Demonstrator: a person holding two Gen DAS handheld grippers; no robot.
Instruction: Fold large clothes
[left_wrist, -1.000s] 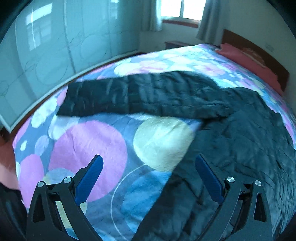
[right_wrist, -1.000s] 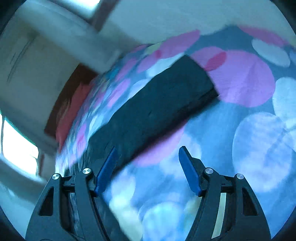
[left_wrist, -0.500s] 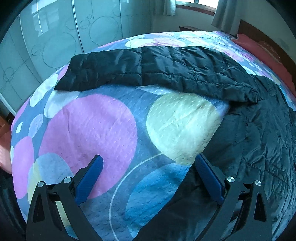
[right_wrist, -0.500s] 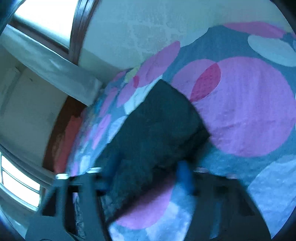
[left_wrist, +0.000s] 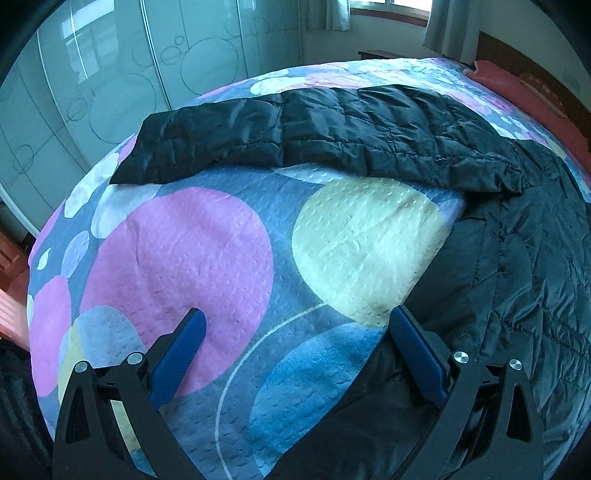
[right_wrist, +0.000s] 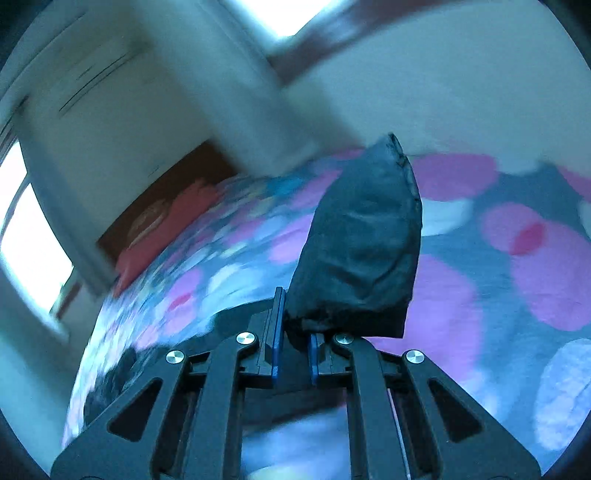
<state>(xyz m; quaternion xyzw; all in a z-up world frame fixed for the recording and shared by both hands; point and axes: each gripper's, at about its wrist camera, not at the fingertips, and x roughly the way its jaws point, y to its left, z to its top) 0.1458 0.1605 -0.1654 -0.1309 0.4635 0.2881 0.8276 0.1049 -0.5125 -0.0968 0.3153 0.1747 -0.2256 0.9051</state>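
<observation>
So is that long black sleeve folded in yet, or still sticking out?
Still sticking out. The sleeve lies stretched flat across the bedspread, away from the jacket's body, and the open left gripper isn't touching it.

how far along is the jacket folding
Early. Done: the jacket lies spread on the bed. In hand: the right tongs have just closed on one sleeve's end and hold it up. Left: the other sleeve lies stretched out, the left tongs open and empty.
</observation>
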